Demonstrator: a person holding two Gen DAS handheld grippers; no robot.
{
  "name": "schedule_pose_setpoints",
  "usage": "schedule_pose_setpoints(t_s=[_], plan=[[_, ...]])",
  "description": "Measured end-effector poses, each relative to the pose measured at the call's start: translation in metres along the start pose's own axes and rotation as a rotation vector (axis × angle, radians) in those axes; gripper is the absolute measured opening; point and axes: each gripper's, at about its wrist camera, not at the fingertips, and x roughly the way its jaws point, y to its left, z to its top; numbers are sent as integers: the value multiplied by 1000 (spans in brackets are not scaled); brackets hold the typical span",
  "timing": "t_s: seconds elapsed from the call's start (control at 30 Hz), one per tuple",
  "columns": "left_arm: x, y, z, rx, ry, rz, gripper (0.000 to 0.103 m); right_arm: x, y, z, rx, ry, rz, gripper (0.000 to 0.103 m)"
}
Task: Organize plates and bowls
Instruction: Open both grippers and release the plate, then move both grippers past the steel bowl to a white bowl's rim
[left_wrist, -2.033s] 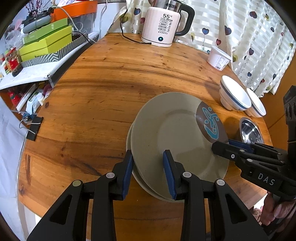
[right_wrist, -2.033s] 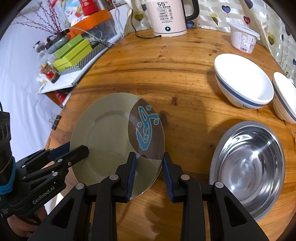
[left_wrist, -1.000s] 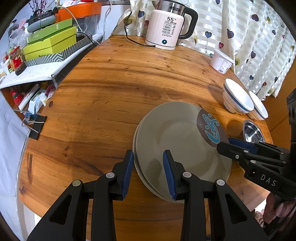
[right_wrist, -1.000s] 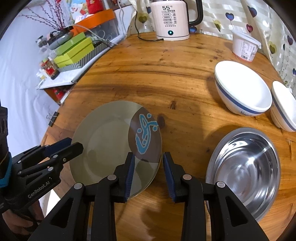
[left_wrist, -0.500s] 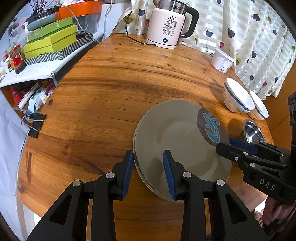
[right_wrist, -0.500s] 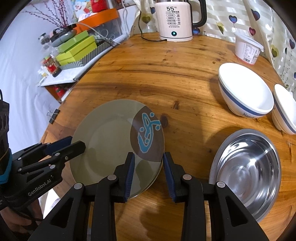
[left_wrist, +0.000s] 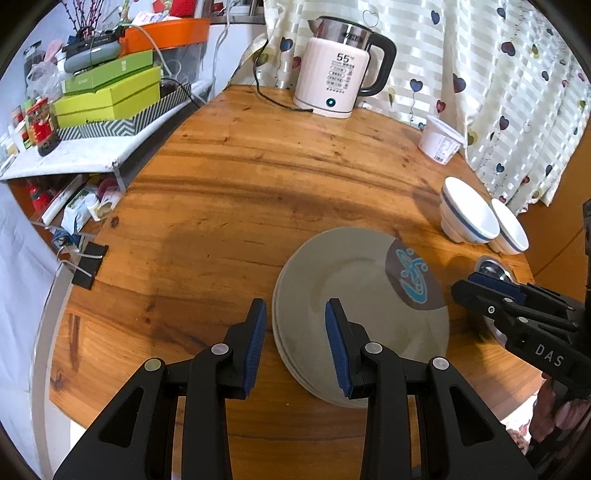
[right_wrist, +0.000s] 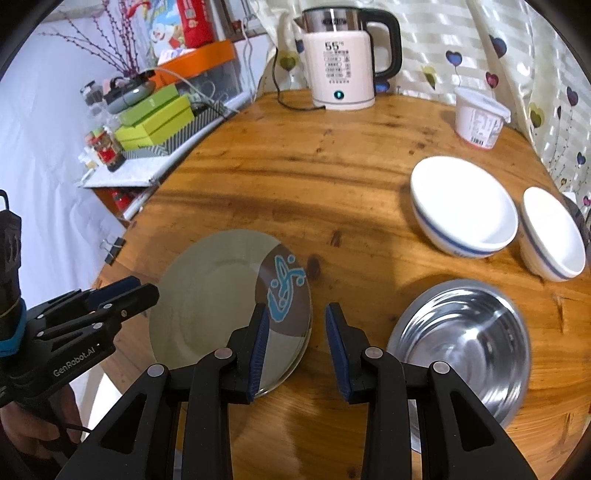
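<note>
Grey plates (left_wrist: 354, 295), stacked, lie near the tabletop's (left_wrist: 258, 177) front edge. Left gripper (left_wrist: 295, 339) spread astride the stack's left rim; right gripper (right_wrist: 295, 339) spread, empty, beside its right rim, steel bowl (right_wrist: 465, 332) adjacent.

Soft daylight, fisheye-warped edges, sharp centre

A cream electric kettle (left_wrist: 338, 83) reading 55 stood at the far edge of the round wooden surface (left_wrist: 229, 192), its black cord trailing left. A white lidded tub (right_wrist: 480, 118) sat nearer the heart-patterned curtain (left_wrist: 498, 74). Green boxes (left_wrist: 107, 94) were stacked on a side shelf (left_wrist: 74, 162).
</note>
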Motion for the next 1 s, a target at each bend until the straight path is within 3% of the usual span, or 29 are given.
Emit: schedule_pose_setpoints(t_s=[0.57, 1.0], plan=[[-13, -44, 12, 89, -24, -51, 34, -46, -13, -1, -30, -114, -34, 58], [-3, -83, 22, 149, -9, -91, 34, -62, -46, -7, 12, -139, -78, 60]])
